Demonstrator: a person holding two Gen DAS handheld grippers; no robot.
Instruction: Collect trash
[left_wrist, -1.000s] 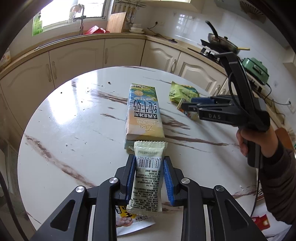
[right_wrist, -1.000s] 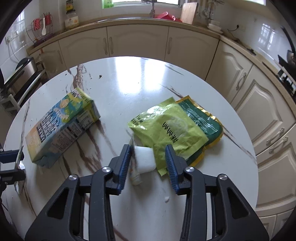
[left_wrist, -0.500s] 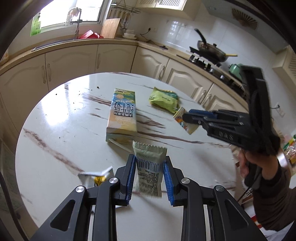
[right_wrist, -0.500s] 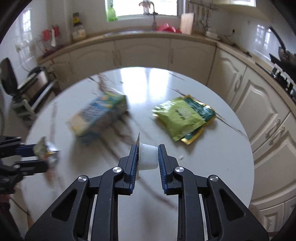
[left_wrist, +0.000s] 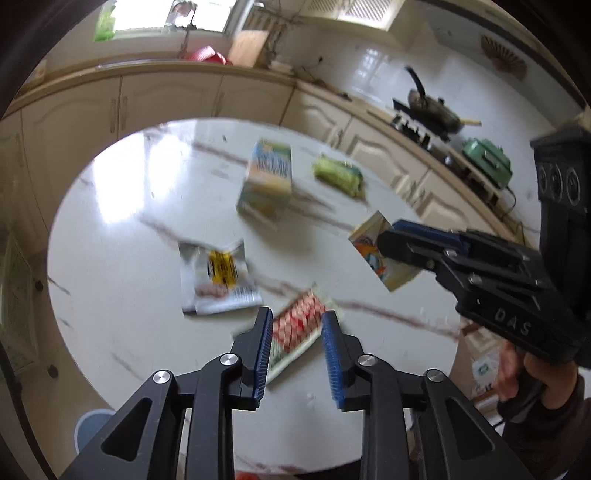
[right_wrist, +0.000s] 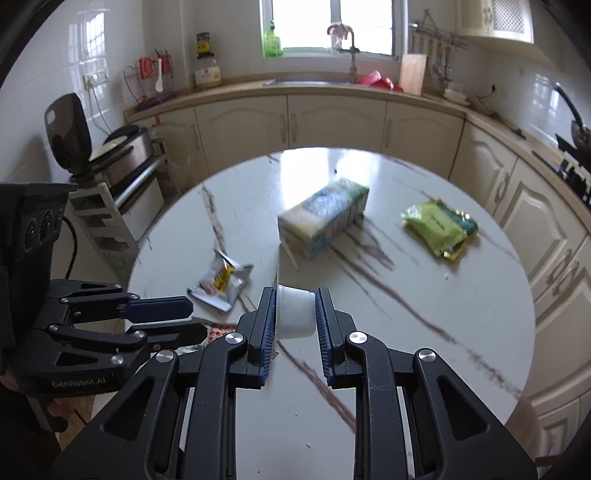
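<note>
Trash: small white cup (right_wrist: 295, 312), foil lid peeled up, pinched between right gripper (right_wrist: 294, 317) pads above marble table (right_wrist: 424, 332). Left gripper (left_wrist: 297, 354) jaws spread; red-patterned wrapper (left_wrist: 295, 328) between them, blurred, possibly loose. Left view alone shows lid's printed face (left_wrist: 386, 258).

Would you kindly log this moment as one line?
left tool: open, red-checked wrapper between fingers | right tool: shut on white cup | table: carton, green packets, silver pouch

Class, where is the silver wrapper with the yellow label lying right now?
In the right wrist view the silver wrapper lies on the table, left of the carton, beyond the left hand-held gripper; the left wrist view shows it left of centre.
</note>
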